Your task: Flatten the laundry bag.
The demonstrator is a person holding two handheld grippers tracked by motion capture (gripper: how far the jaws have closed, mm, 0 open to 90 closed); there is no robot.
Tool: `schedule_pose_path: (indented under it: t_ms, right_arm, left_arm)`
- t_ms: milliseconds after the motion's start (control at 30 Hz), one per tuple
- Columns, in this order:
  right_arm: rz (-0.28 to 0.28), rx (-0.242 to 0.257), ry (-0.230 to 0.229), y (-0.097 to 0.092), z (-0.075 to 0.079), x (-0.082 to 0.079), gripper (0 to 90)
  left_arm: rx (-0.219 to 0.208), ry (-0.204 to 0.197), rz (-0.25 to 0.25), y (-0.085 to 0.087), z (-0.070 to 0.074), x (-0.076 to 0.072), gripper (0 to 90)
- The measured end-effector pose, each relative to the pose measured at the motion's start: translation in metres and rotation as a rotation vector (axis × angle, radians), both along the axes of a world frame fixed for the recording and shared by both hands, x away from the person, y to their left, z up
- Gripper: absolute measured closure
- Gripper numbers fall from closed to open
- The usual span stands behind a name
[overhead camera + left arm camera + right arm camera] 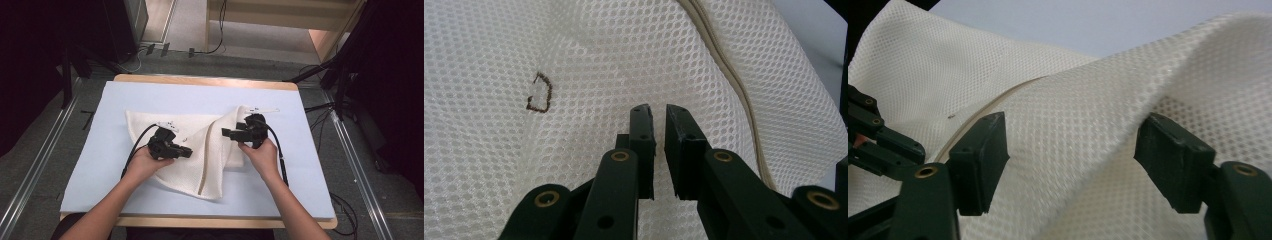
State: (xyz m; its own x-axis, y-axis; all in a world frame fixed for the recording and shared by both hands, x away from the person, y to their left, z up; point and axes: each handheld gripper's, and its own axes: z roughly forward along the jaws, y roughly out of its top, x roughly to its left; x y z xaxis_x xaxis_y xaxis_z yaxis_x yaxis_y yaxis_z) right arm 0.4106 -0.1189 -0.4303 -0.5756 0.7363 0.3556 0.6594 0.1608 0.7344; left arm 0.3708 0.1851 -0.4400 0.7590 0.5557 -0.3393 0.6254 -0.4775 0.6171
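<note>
A white mesh cloth (pixel 200 160) lies partly folded on the pale blue table top (pixel 150 95), with one flap raised in a ridge down its middle. My left gripper (pixel 187 152) rests on the cloth's left half and points right. In the left gripper view its jaws (pixel 659 112) stand almost together with nothing between them, over mesh (pixel 574 50) bearing a small brown mark (pixel 540 92). My right gripper (pixel 226 132) points left at the raised flap. Its jaws (pixel 1075 122) stand wide apart around the fold of cloth (pixel 923 65) without pressing on it.
A pale seam (pixel 734 80) runs along the cloth's edge. The wooden table rim (pixel 200 80) frames the blue surface. Dark stands and cables (pixel 340 75) surround the table on the floor. The left gripper's black body (pixel 878 145) appears at the left of the right gripper view.
</note>
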Motion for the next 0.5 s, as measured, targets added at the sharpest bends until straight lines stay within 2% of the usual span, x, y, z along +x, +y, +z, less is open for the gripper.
schedule_pose_path:
  t_ms: [33, 67, 100, 133, 200, 300, 467, 500]
  right_arm:
    - [0.000, 0.000, 0.000, 0.000, 0.000, 0.000, 34.8]
    - [0.017, -0.013, 0.012, 0.005, -0.001, 0.001, 52.1]
    - [0.017, -0.013, 0.012, 0.005, -0.001, 0.001, 52.1]
    - [0.034, -0.044, 0.002, 0.009, -0.002, 0.000, 73.7]
    - [0.056, -0.066, -0.008, 0.011, 0.000, -0.003, 85.8]
    - [0.076, -0.058, -0.014, 0.011, 0.004, -0.006, 87.2]
    - [0.113, -0.061, -0.026, 0.001, 0.023, -0.029, 86.9]
    - [0.113, -0.061, -0.026, 0.001, 0.023, -0.029, 86.9]
  left_arm:
    - [0.000, 0.000, 0.000, 0.000, 0.000, 0.000, 82.7]
    - [0.006, 0.004, 0.001, 0.002, -0.001, 0.000, 82.8]
    - [0.006, 0.004, 0.001, 0.002, -0.001, 0.000, 82.8]
    - [0.014, 0.004, 0.006, 0.003, -0.002, 0.000, 82.7]
    - [0.016, 0.007, 0.012, 0.005, -0.002, 0.000, 82.6]
    - [0.014, 0.007, 0.020, 0.008, -0.001, 0.001, 82.0]
    - [-0.030, -0.001, 0.069, 0.019, 0.012, 0.003, 77.9]
    - [-0.030, -0.001, 0.069, 0.019, 0.012, 0.003, 77.3]
